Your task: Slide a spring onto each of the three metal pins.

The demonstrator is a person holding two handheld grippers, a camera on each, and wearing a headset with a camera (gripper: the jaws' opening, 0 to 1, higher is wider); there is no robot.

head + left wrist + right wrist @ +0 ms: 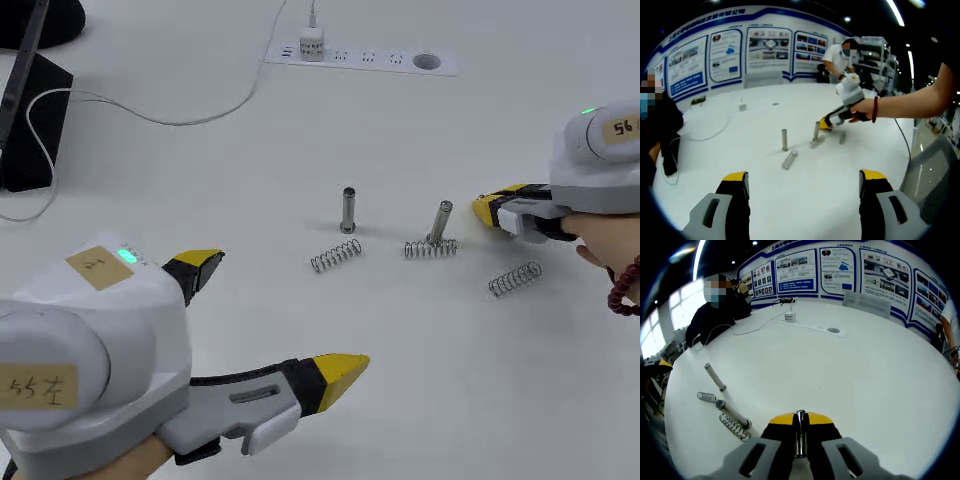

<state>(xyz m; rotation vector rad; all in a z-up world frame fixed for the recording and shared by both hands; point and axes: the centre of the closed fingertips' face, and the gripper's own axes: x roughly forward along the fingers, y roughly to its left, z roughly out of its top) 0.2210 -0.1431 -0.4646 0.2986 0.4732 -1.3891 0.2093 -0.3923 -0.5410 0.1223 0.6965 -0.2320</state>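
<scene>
White tabletop is your whole workspace, with a long white power strip way off at the far side, well clear of the job

Your left gripper, the grey one with yellow-tipped jaws, hangs low on the near side with the jaws spread wide and nothing in them. My guess is it's parked there so it's free to go fetch a spring

Your right gripper is clenched on a slim silver metal pin. The pin runs lengthwise between the jaws with one end poking forward, and I reckon that leaves a free end to thread a spring over

Counting up, that's three pins: the one you're holding, an upright steel pin standing mid-table, and a leaning steel pin near it, tilted over toward the right gripper

Three springs too, all on their sides and none on a pin yet. There's a small wire coil spring just in front of the upright one, a second coil spring right at the foot of the leaning one, and a third coil spring off on its own nearer your right hand
</scene>
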